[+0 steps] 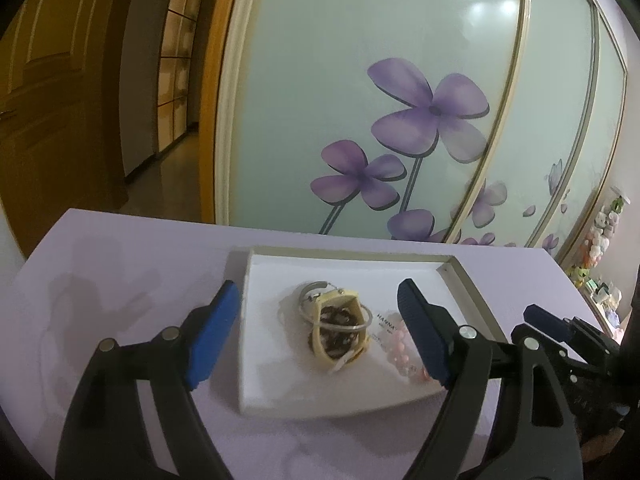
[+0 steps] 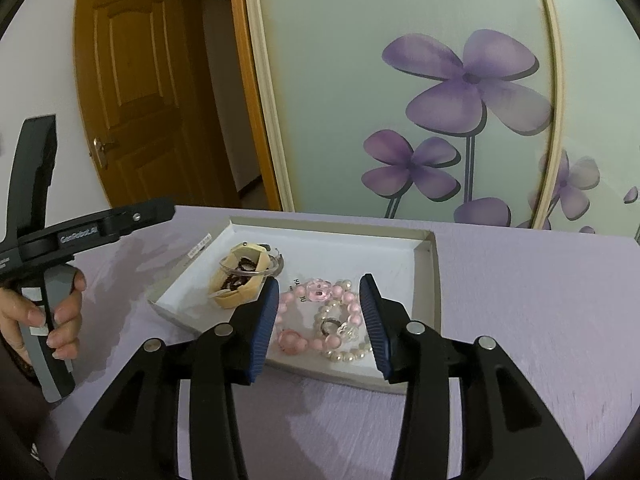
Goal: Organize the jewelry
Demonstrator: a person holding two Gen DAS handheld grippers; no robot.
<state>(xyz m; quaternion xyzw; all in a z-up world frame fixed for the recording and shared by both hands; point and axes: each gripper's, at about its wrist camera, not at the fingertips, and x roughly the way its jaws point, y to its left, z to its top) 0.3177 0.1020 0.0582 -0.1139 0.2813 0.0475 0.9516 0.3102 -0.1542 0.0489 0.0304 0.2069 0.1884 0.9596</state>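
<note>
A white shallow tray lies on the lilac table. In it a small cream box holds dark beads, with a silver bangle looped around it. To its right lie a pink bead bracelet, a pearl bracelet and a ring. My left gripper is open, hovering before the cream box with nothing between its pads. My right gripper is open over the tray's near edge; the bracelets show between its fingers, untouched.
A person's hand holds the left gripper's handle at the table's left. Behind the table stands a sliding wardrobe door with purple flowers. A wooden door is at far left. Soft toys sit at far right.
</note>
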